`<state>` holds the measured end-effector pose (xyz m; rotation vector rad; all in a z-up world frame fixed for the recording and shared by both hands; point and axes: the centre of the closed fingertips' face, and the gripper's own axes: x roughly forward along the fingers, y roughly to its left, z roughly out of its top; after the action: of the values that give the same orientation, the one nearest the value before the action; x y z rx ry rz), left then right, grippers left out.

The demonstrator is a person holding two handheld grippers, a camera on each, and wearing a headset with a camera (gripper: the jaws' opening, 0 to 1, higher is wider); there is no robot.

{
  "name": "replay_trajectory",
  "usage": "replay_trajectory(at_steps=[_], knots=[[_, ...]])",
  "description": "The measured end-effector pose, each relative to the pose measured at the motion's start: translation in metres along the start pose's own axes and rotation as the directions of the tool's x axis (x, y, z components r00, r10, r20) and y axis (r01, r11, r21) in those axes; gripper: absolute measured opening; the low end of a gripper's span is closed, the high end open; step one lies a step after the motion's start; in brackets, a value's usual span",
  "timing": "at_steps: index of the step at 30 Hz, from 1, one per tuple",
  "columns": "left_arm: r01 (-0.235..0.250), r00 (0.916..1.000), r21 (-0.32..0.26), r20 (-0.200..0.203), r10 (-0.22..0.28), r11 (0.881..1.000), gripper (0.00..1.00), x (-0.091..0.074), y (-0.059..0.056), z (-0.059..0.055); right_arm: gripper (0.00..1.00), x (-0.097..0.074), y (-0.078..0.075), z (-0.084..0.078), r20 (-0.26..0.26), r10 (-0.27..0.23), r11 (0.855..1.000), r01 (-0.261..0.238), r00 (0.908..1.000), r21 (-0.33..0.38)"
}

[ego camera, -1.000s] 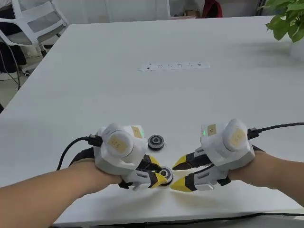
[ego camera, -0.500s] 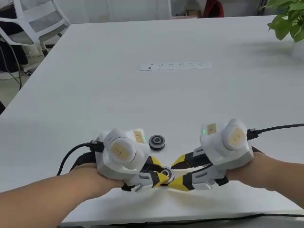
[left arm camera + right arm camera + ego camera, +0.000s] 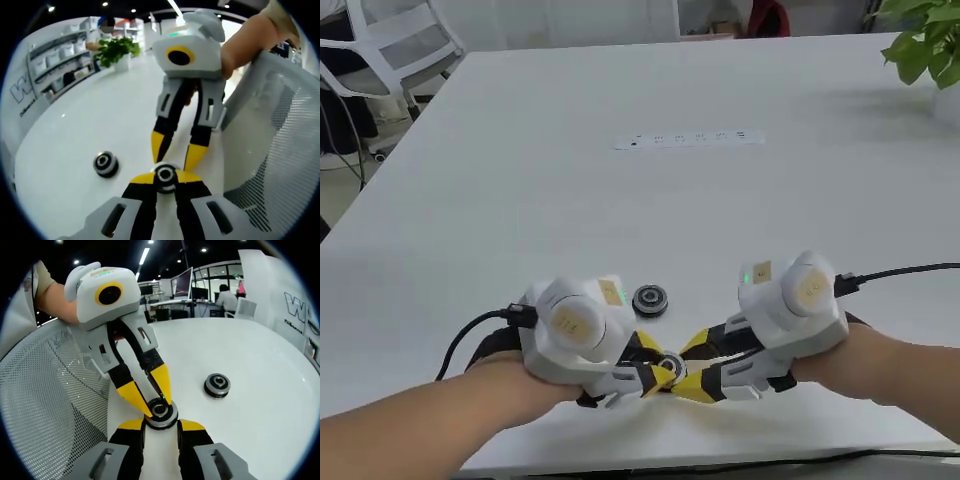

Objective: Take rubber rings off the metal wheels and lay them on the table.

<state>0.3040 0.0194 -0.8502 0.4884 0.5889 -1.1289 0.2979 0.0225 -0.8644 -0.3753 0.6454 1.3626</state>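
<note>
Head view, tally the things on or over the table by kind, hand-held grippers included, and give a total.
metal wheel: 2 (held, loose)
hand-held gripper: 2 (left, right)
power strip: 1
plant: 1
Total: 6

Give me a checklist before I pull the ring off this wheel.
1. Wheel held by left gripper: ok, its jaws press it from both sides.
2. Right gripper clamped: cannot tell; its jaws sit either side of the wheel, but contact is unclear.
3. Laying spot on table: ok, open surface beyond the grippers.
4. Second wheel out of the way: ok, it lies apart, just beyond the grippers.
5. Cables free: ok, they trail outward, away from the wheel.
</note>
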Motion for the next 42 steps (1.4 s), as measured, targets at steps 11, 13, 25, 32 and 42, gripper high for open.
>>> replay_trajectory(at_steps=[11,13,25,32,42], knots=[[-0.002,1.0000,-0.003,0.010,0.002,1.000,0.14,-0.0002,-0.0004,0.0000,0.18,-0.0023,0.0006,-0.0034,-0.007,0.003,1.000,-0.003,1.0000,0.017],[-0.002,0.9999,-0.002,0.012,0.002,1.000,0.14,-0.0003,-0.0005,0.0001,0.17,-0.0028,0.0006,-0.0038,-0.007,0.003,1.000,-0.003,1.0000,0.018],[-0.005,0.9998,-0.003,0.017,0.005,1.000,0.14,-0.0002,-0.0006,0.0003,0.11,-0.0047,0.0000,-0.0064,-0.010,0.006,0.999,-0.006,0.9999,0.031],[-0.004,0.9998,0.005,0.019,0.004,1.000,0.14,-0.0002,-0.0008,0.0003,0.03,-0.0060,-0.0016,-0.0082,-0.016,0.001,0.999,0.000,0.9999,0.040],[-0.005,0.9998,0.012,0.019,0.004,1.000,0.14,-0.0003,-0.0005,0.0003,0.00,-0.0093,-0.0054,-0.0084,-0.016,-0.012,0.996,0.013,0.9998,0.084]])
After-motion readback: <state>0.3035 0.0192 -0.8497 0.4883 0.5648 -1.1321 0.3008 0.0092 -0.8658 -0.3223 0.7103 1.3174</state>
